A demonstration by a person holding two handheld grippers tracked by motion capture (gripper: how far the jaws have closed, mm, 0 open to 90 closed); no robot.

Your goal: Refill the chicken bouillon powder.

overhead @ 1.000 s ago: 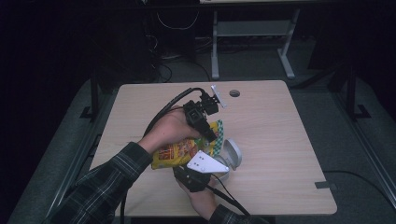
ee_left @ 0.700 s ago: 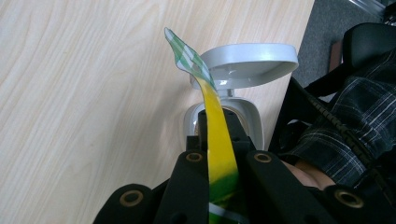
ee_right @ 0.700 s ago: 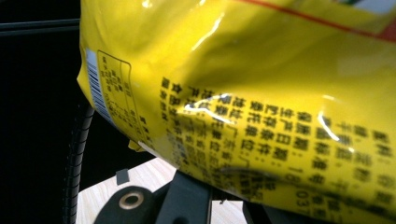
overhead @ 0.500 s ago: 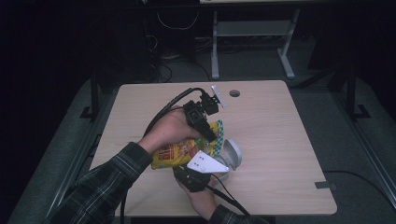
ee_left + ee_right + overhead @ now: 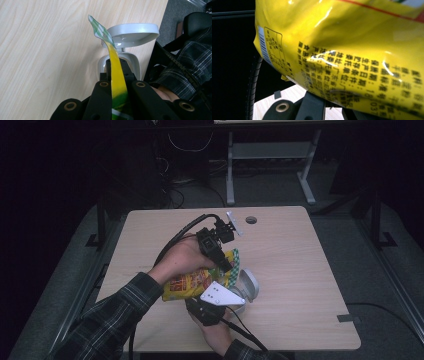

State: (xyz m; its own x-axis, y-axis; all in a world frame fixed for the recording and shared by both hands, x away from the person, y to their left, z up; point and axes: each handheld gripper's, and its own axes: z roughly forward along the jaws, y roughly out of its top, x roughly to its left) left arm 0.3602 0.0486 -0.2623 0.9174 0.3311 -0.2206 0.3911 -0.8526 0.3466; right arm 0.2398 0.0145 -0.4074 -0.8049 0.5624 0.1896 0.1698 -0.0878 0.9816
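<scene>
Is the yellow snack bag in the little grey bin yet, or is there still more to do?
Done: the small grey bin has its lid flipped open. In hand: the yellow snack bag is off the table, pinched at its green-checked top edge by the left gripper and at its lower part by the right gripper. Left: the bag is beside the bin, not inside, so it probably still has to go in.

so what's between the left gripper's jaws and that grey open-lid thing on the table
In the left gripper view, the snack bag's yellow sealed edge runs up between the left gripper's closed jaws, its green-checked tip crossing in front of the grey container.
</scene>
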